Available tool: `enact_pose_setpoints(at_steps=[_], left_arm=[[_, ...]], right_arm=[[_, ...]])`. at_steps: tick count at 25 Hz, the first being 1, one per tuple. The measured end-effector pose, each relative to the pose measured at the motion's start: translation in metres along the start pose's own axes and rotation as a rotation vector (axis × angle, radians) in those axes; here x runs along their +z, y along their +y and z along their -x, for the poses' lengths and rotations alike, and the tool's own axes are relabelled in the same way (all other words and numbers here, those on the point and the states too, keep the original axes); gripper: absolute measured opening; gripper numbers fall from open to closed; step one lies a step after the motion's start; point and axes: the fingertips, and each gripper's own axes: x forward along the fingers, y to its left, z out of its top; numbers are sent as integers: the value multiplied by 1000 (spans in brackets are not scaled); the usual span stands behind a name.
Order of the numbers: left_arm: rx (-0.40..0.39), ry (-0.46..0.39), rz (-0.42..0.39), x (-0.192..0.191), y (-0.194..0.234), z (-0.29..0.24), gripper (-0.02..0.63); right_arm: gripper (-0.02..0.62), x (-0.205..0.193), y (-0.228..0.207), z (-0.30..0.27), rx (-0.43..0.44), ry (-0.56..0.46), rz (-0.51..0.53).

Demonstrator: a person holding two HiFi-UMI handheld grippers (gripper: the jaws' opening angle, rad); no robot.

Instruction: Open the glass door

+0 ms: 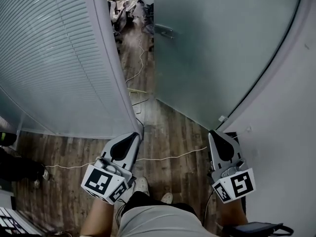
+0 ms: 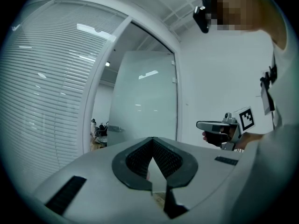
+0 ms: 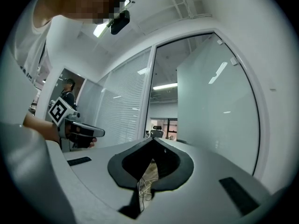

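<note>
Facing you, glass door (image 1: 217,48): swung wide, its free edge well apart from the blind partition (image 1: 49,58); the opening looks done.
Floor (image 1: 168,127): wood planks run through the gap to an office beyond.
Left gripper (image 1: 135,136), right gripper (image 1: 214,134): you hold both level, clenched on nothing, probably since nothing needs gripping.
Cable (image 1: 173,155): crosses the floor near your feet.
Handle (image 1: 165,31): on the door's free edge.

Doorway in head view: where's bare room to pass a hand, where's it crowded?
Free: the wood floor strip between the blinds partition and the open glass door, with a white cable along it. Crowded: beyond the doorway, chairs and clutter.
</note>
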Motion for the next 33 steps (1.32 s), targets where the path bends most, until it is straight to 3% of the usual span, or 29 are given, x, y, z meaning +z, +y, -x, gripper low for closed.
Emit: enact_pose_setpoints(at_steps=[10, 21, 33], left_arm=[[-46, -18, -22, 12, 1, 19, 0], [-69, -56, -7, 20, 53, 60, 0], [-85, -46, -13, 16, 62, 74, 0]], right_arm=[[0, 18, 12, 24, -90, -18, 11], [0, 31, 77, 3, -117, 0, 36], [0, 30, 92, -1, -141, 14, 42]])
